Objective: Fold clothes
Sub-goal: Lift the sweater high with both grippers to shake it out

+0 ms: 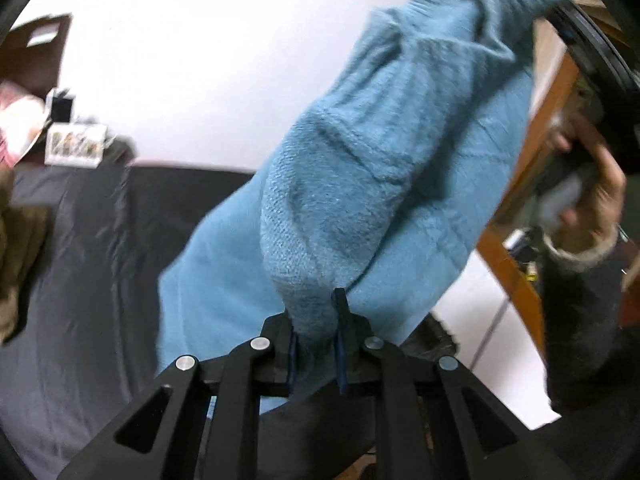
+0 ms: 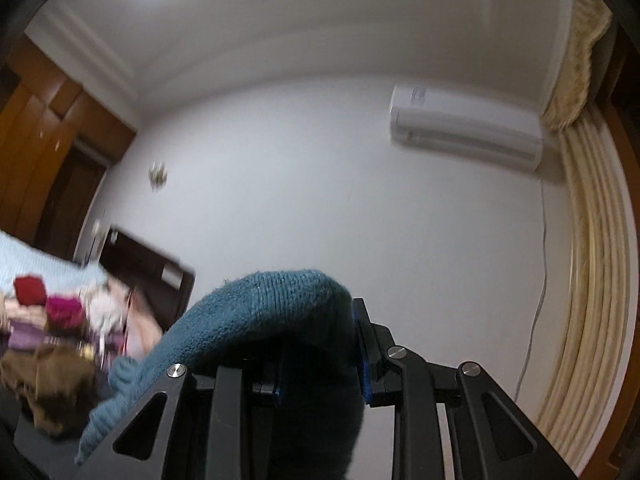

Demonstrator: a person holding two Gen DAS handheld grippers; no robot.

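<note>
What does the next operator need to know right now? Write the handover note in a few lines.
Left claw: shut on a bunched part of the blue knit sweater, which hangs in the air above the dark bed cover.
Right claw: shut on another part of the same sweater, pointing up toward the wall.
Other clothes: brown garment and a mixed pile lie on the bed, unfolded.
Done: sweater picked up with both claws.
Left: spread it flat on the cover, fold it, then do the rest.
</note>
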